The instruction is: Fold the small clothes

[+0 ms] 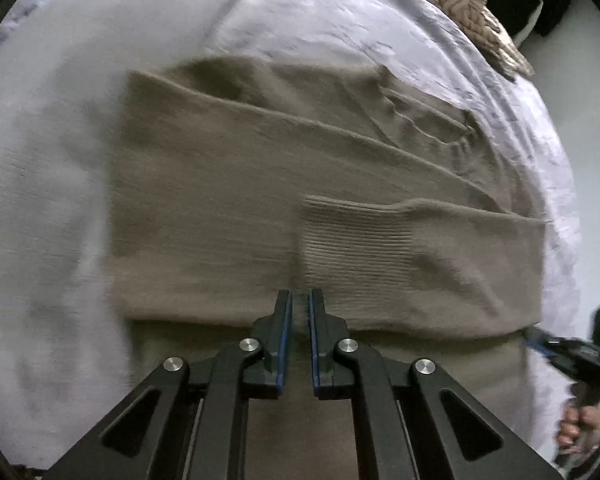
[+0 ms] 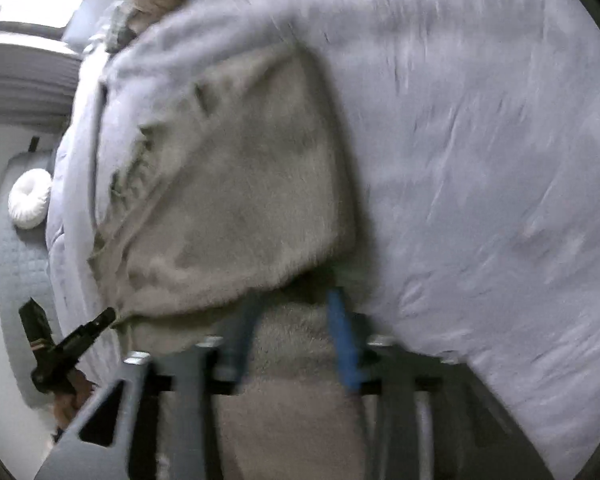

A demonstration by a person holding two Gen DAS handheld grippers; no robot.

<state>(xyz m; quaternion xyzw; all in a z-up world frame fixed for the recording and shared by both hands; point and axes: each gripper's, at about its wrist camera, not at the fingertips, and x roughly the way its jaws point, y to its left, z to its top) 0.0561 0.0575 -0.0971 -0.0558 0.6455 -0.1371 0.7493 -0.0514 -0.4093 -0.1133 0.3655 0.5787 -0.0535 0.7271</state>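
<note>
A taupe knit sweater lies folded on a pale lavender bedsheet, a sleeve with a ribbed cuff laid across it. My left gripper points down at the near fold, its jaws shut with a thin pinch of the knit between the blue pads. My right gripper reaches the sweater's right edge. The right wrist view is blurred. There the right gripper stands open over the sweater, with cloth lying between its blue pads. The left gripper meets the sweater's far-left corner.
A patterned beige cloth is bunched at the bed's far corner. The sheet stretches wide to the right. Beside the bed, a round white cushion lies on a grey quilted mat. A person's hand grips the right tool.
</note>
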